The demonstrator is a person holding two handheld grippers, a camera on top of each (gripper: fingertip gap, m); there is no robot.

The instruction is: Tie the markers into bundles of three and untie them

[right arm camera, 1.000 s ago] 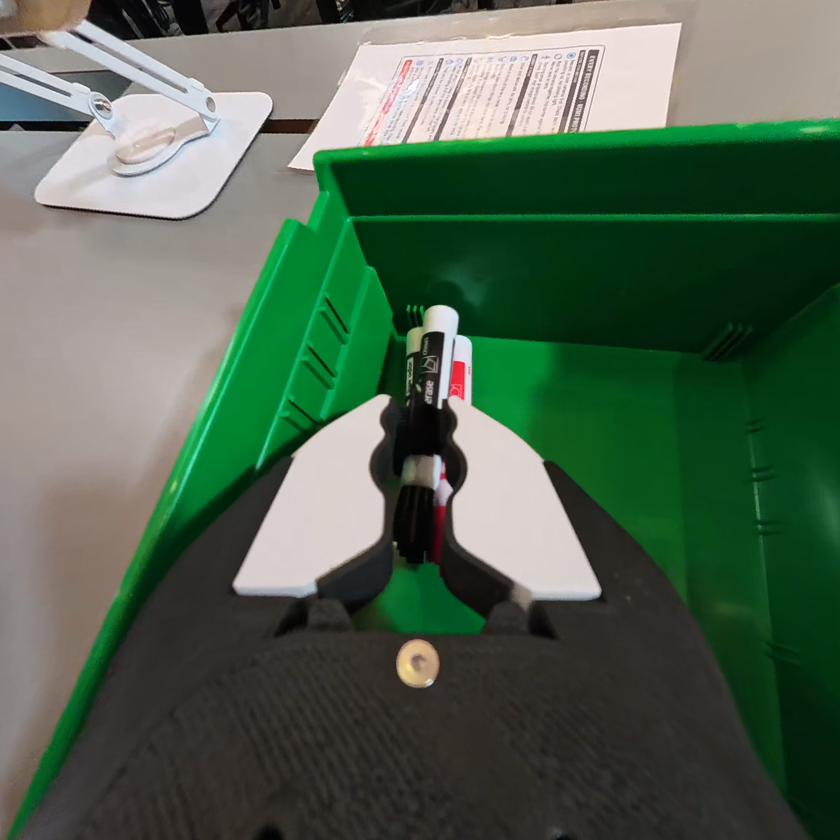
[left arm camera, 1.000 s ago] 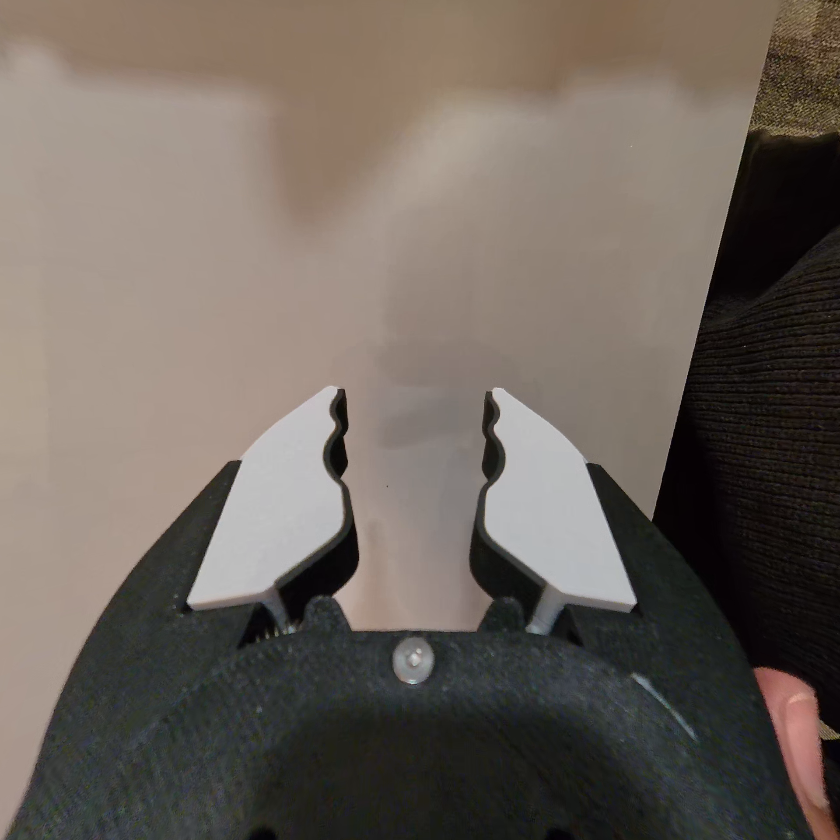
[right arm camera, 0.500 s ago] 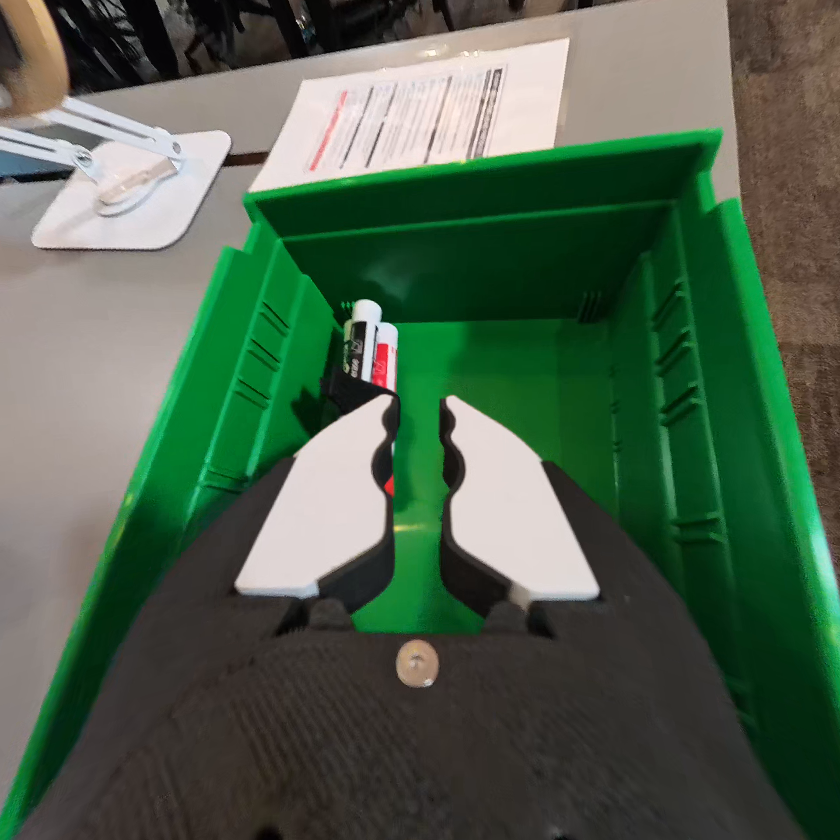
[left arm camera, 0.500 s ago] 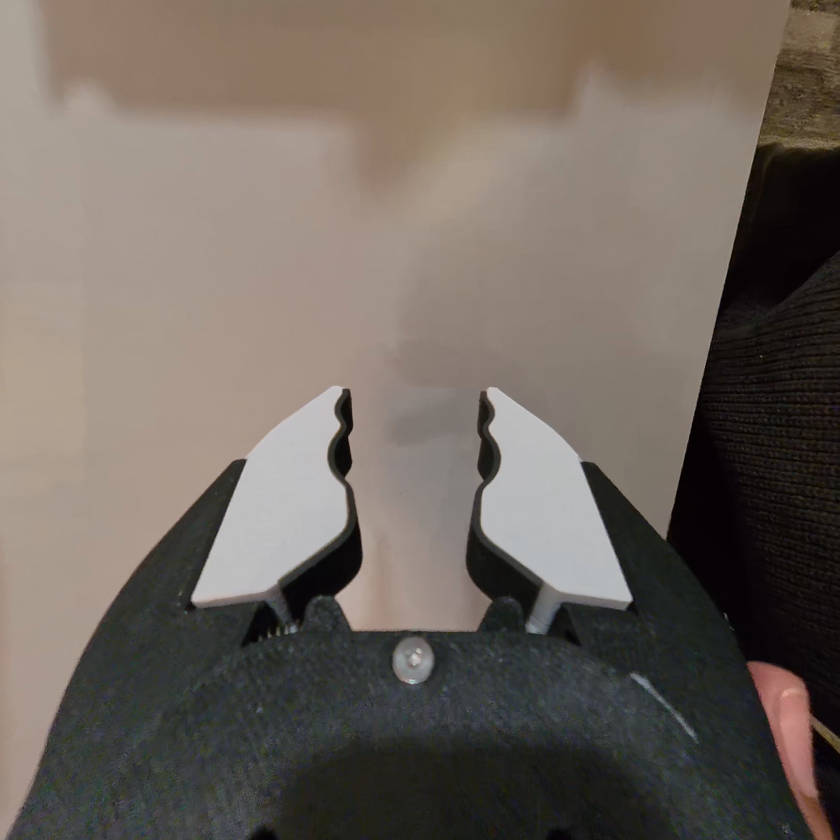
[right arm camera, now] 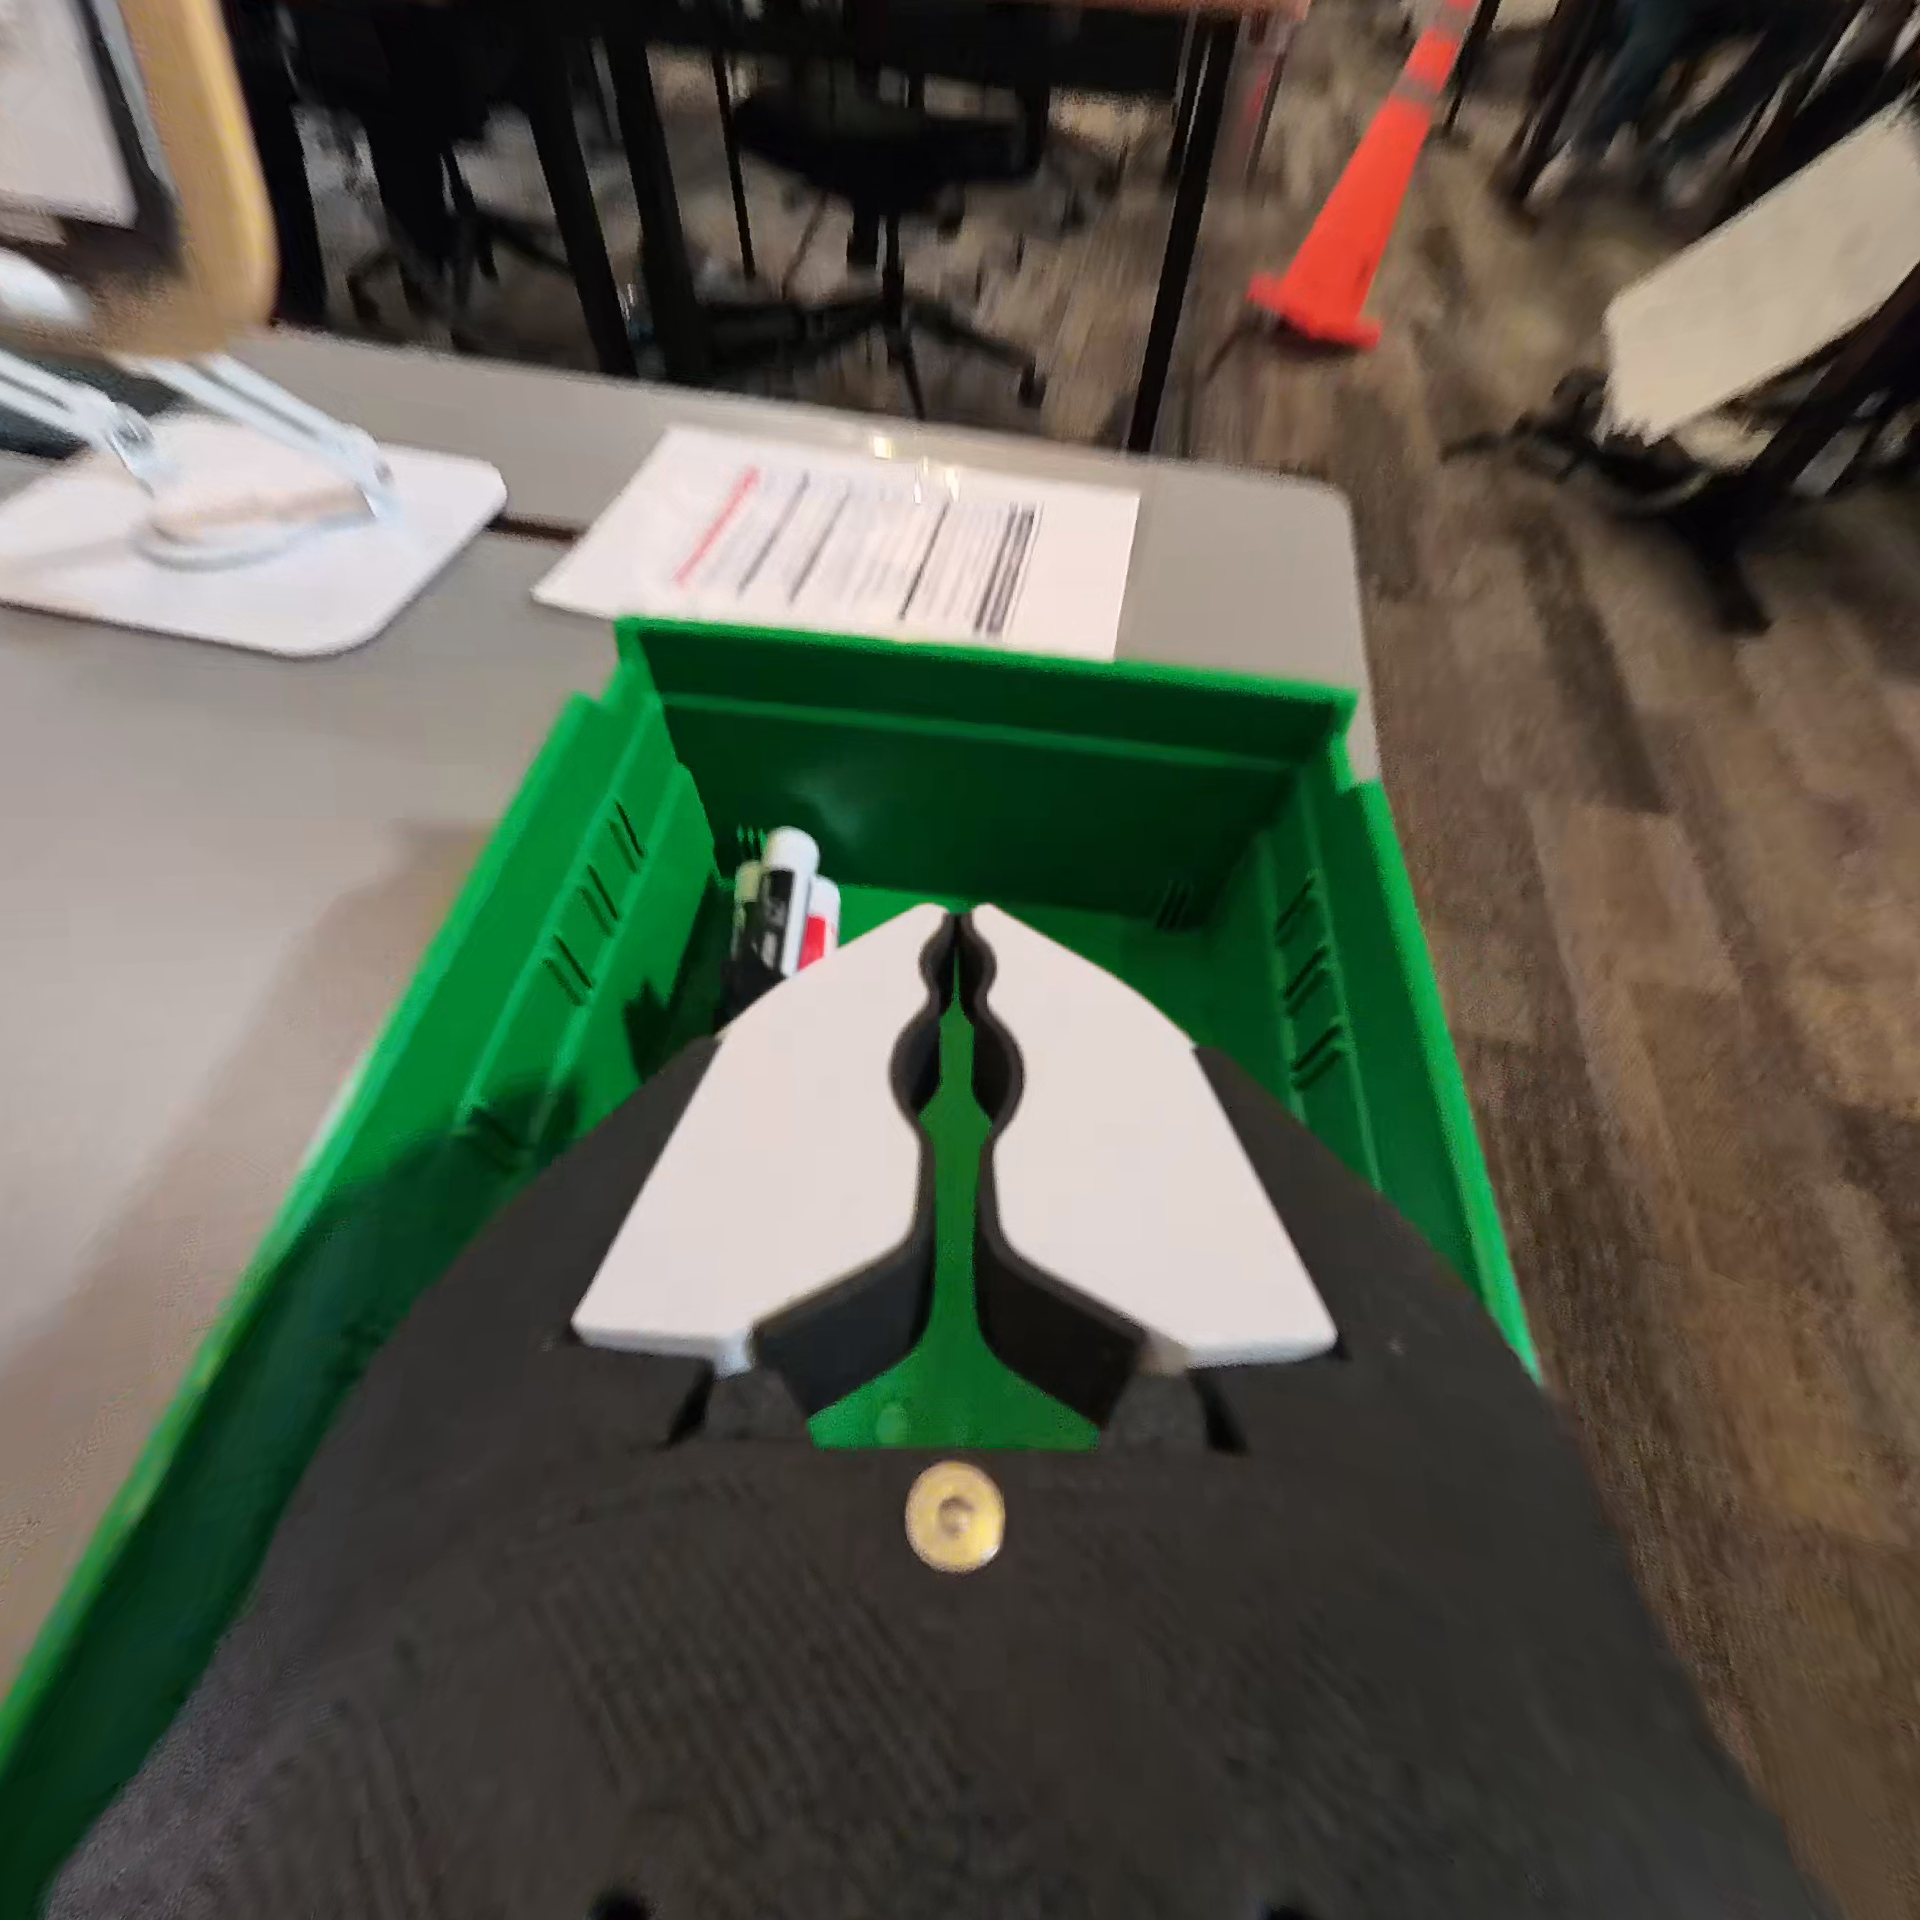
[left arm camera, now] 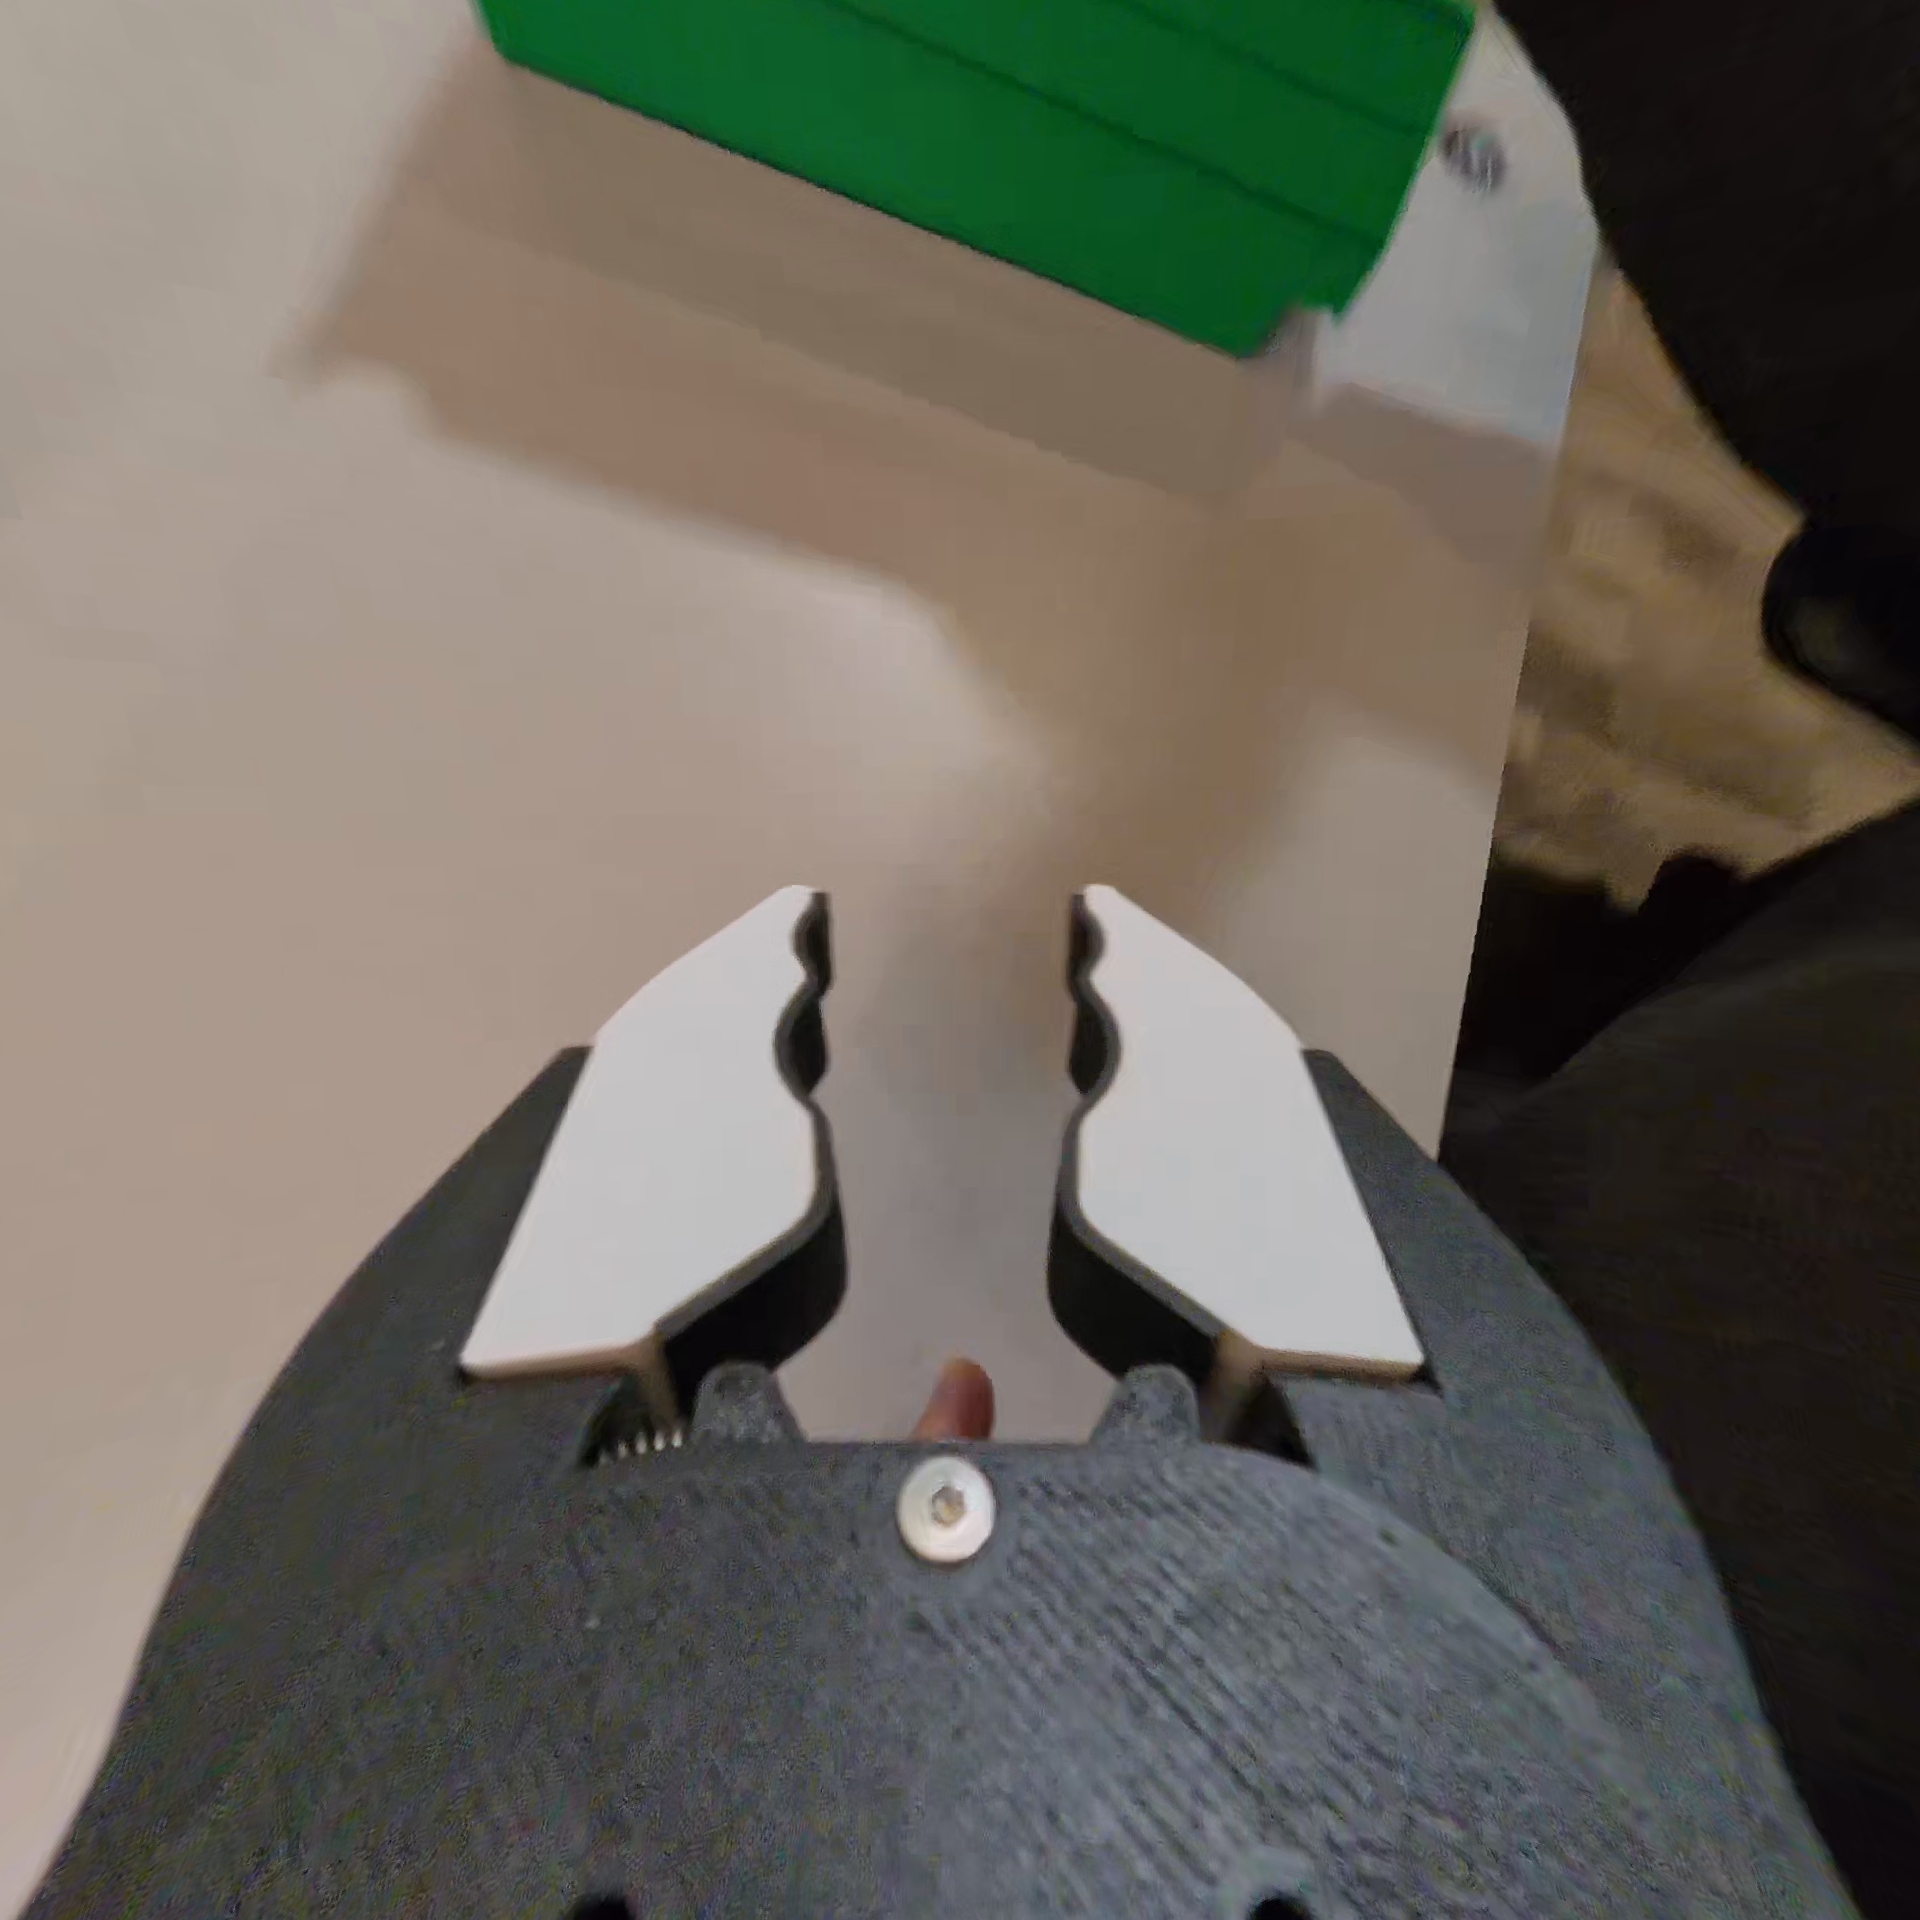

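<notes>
A bundle of markers [right arm camera: 781, 906], black and red with white ends, lies in the far left corner of a green bin [right arm camera: 582, 914] in the right wrist view. My right gripper [right arm camera: 956, 920] is above the bin, shut and empty, with its tips to the right of the bundle. My left gripper [left arm camera: 948, 914] is open and empty over the bare table [left arm camera: 416, 727]. The green bin also shows in the left wrist view [left arm camera: 1039, 135], far ahead at the top.
A printed sheet [right arm camera: 862, 540] lies on the table behind the bin. A white stand base [right arm camera: 260, 540] sits at the back left. The table's right edge runs beside the bin, with floor and an orange cone [right arm camera: 1351, 208] beyond. A dark sleeve [left arm camera: 1714, 1247] is right of the left gripper. Some 35 centimetres of space lies between my two pairs of fingers.
My right gripper let go of the marker bundle in the bin, pulled back and up, then closed empty. My left gripper moved, bringing the green bin into its view.
</notes>
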